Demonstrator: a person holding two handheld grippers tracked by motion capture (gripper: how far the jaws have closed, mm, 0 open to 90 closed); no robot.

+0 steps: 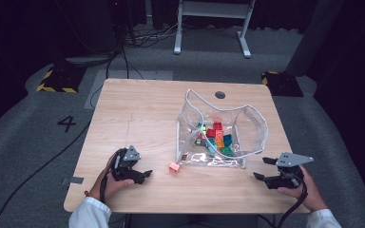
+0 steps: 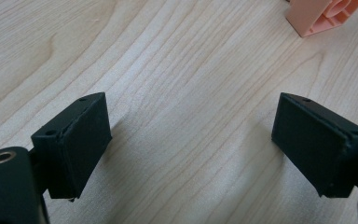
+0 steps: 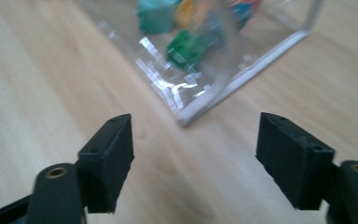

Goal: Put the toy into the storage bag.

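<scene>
At the near edge of the worktop (image 1: 138,102), the left hand-held gripper (image 1: 142,175) rests low on the wood in the person's left hand (image 1: 105,183), its jaws spread wide with nothing between them; in the left gripper view (image 2: 191,144) only bare wood grain lies between the two black pads. The right hand-held gripper (image 1: 262,168) sits near the right front corner in the right hand (image 1: 302,187), jaws also apart and empty; in the right gripper view (image 3: 193,154) they frame bare worktop just short of the bag's corner, and the picture is slightly blurred

A little further in, a small pink block (image 1: 174,166) lies alone on the wood, just outside the near left corner of the clear plastic bag (image 1: 254,126) and ahead of the left hand-held gripper; its edge shows at the top right of the left gripper view (image 2: 321,16)

Beyond that the bag stands open on the right half of the worktop, holding a heap of coloured blocks (image 1: 216,137), red, orange, green and teal. The right gripper view shows the bag's near corner (image 3: 205,105) with a green block (image 3: 186,46) inside it
</scene>
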